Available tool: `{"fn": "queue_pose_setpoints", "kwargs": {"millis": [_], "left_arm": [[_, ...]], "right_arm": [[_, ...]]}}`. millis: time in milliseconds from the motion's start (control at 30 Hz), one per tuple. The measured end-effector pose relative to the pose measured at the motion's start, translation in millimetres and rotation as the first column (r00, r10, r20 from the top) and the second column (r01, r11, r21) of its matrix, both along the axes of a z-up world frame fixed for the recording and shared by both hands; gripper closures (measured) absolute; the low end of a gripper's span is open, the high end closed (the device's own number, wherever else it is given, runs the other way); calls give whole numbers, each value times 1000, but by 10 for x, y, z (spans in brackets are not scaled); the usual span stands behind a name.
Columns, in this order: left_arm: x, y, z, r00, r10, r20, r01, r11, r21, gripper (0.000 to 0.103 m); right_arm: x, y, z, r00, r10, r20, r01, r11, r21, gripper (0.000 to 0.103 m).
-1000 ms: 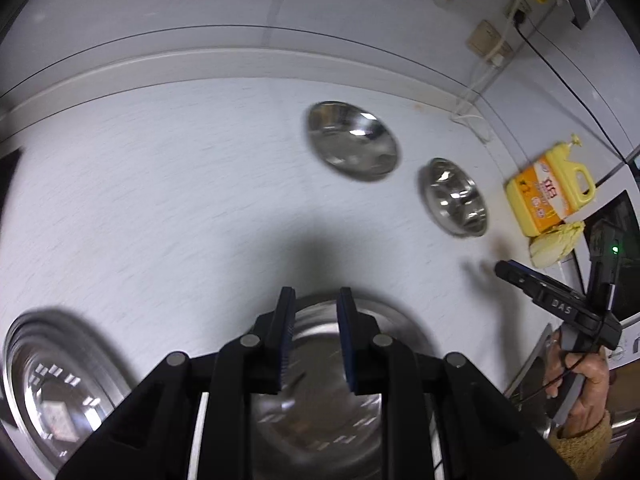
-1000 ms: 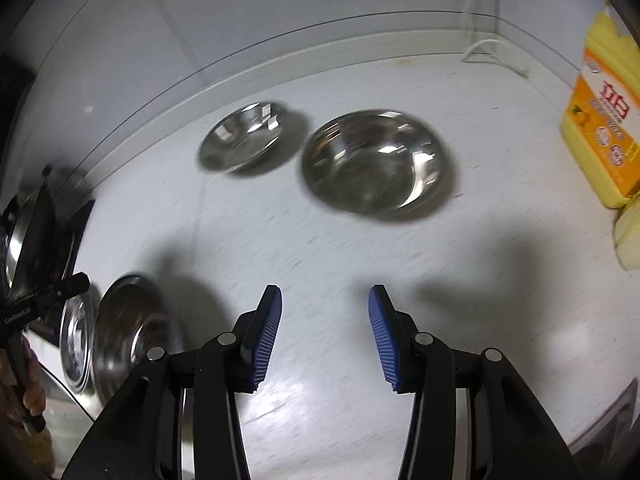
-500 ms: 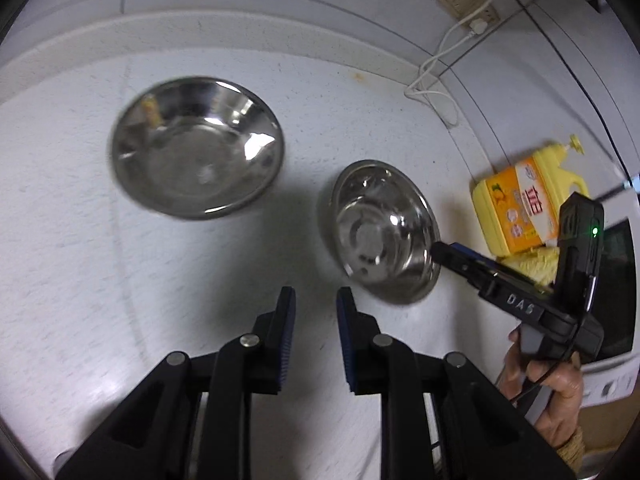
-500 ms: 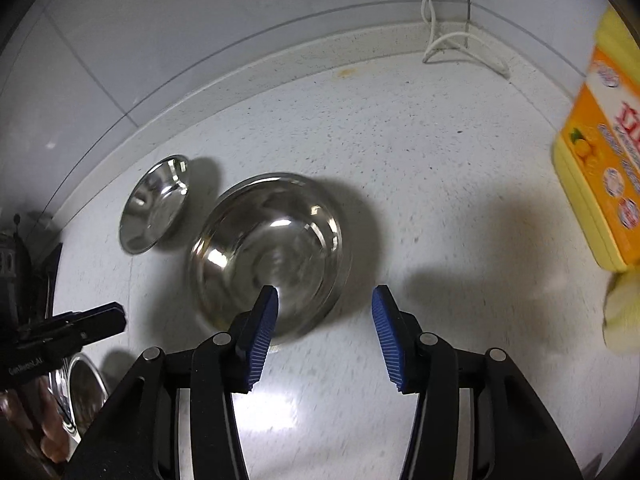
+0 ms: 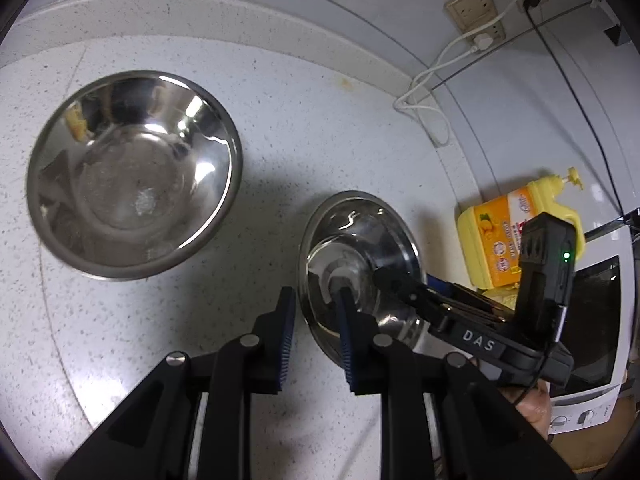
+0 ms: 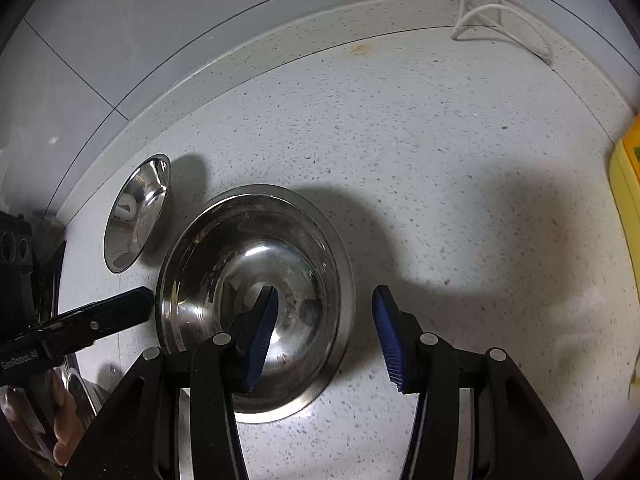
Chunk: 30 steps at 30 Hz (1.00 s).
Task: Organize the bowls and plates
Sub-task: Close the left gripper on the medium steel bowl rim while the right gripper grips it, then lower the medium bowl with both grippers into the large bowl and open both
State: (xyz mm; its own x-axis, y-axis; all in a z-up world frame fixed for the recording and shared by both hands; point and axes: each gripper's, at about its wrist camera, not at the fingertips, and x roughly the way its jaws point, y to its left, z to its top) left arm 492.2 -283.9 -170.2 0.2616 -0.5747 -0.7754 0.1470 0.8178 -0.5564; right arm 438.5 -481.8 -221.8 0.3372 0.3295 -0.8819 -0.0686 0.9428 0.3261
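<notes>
Two empty steel bowls upright on my table: deep large bowl; shallower wide-rimmed bowl just right of it, not touching.

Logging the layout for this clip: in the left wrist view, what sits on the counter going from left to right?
Large steel bowl → smaller steel bowl, with the right gripper reaching over it → yellow detergent bottle → white microwave oven.

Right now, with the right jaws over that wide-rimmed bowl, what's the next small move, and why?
Probably lower the right gripper and close on the rim of the wide-rimmed bowl: its jaws stand open, one finger over the basin, the other outside, nothing pinched yet.
</notes>
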Motion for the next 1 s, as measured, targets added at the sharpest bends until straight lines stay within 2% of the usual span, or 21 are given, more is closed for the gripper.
{"fn": "queue_pose_setpoints", "kwargs": {"millis": [267,300,333,367,467,667,1000], "left_arm": [[63,-86,-164,999,24,-48,-25,1000,-12,82],[65,-82,-183,998,27,-58,-27,1000,1,78],[72,-99,-198,998,30,-64,-29,999,19,63],[72,-106,-194,998,30,-56,-29,1000,3,52],[79,-87,-174,998,40,-52,-40,999,-12,41],[93,-102,-176,997,50,-57,-51,999,-18,41],[125,-167,-169,997,20,-73,-18,999,35,41]], "right_arm": [[69,-8,-29,1000,8,4,-8,1000,8,59],[70,-10,-33,1000,8,6,-8,1000,13,59],[73,-18,-29,1000,8,6,-8,1000,16,59],[73,-19,-31,1000,9,7,-10,1000,16,59],[65,-9,-25,1000,19,9,-19,1000,11,59],[42,-26,-17,1000,22,13,-22,1000,11,59],[51,11,-15,999,19,30,-19,1000,-14,59]]}}
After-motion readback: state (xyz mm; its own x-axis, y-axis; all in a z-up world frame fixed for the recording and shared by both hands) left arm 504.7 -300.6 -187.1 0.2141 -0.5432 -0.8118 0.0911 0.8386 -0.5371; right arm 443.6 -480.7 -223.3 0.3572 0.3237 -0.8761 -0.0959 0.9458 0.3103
